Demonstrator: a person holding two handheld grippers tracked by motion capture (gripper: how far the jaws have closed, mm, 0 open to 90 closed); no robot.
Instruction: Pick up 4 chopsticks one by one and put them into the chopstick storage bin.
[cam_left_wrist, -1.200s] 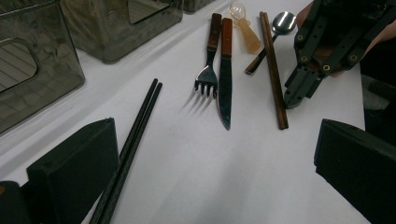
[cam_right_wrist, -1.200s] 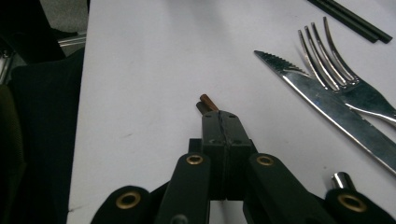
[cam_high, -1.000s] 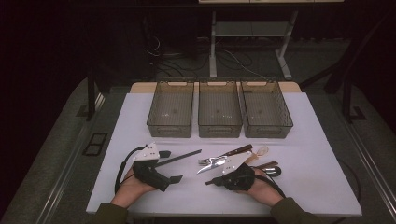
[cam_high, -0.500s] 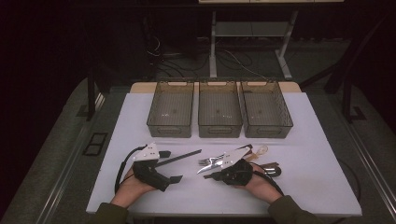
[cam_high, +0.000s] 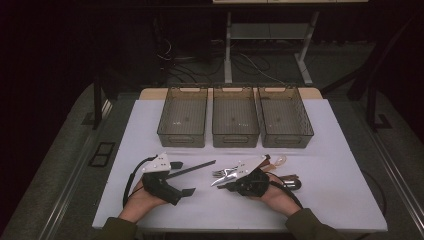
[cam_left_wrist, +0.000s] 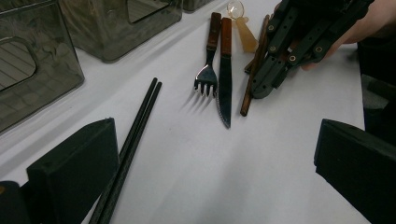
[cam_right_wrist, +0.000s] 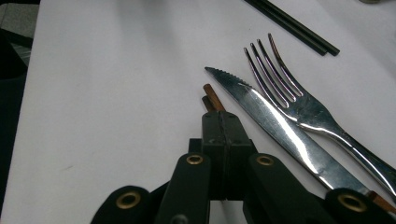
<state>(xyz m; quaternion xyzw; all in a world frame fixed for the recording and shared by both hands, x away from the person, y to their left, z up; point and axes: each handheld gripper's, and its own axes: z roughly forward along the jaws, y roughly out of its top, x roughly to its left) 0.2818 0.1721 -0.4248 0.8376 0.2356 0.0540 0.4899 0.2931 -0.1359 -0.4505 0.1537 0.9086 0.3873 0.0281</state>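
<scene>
On the white table (cam_high: 325, 150), cutlery lies in a loose group: a fork (cam_left_wrist: 208, 79) and a serrated knife (cam_left_wrist: 225, 88), both wooden-handled, a pair of brown chopsticks (cam_left_wrist: 246, 95) and an amber plastic spoon (cam_left_wrist: 243, 28). My right gripper (cam_right_wrist: 222, 119) is shut on the brown chopsticks (cam_right_wrist: 212, 95), whose tips poke out past its jaws, next to the knife (cam_right_wrist: 266, 116) and fork (cam_right_wrist: 289, 93). My left gripper (cam_left_wrist: 217, 135) rests open on the table. A pair of black chopsticks (cam_left_wrist: 140, 121) lies beside its left jaw. From above, the left gripper (cam_high: 182, 178) and right gripper (cam_high: 220, 181) sit near the front edge.
Three smoky see-through bins (cam_high: 183, 117) (cam_high: 235, 117) (cam_high: 285, 117) stand side by side at the back of the table. Bare white tabletop stretches to the far left and right. A cable (cam_high: 131, 177) loops behind the left gripper.
My right gripper has shifted forward and left over the cutlery group, and now covers the knife handle. The left gripper and the black chopsticks have stayed put.
</scene>
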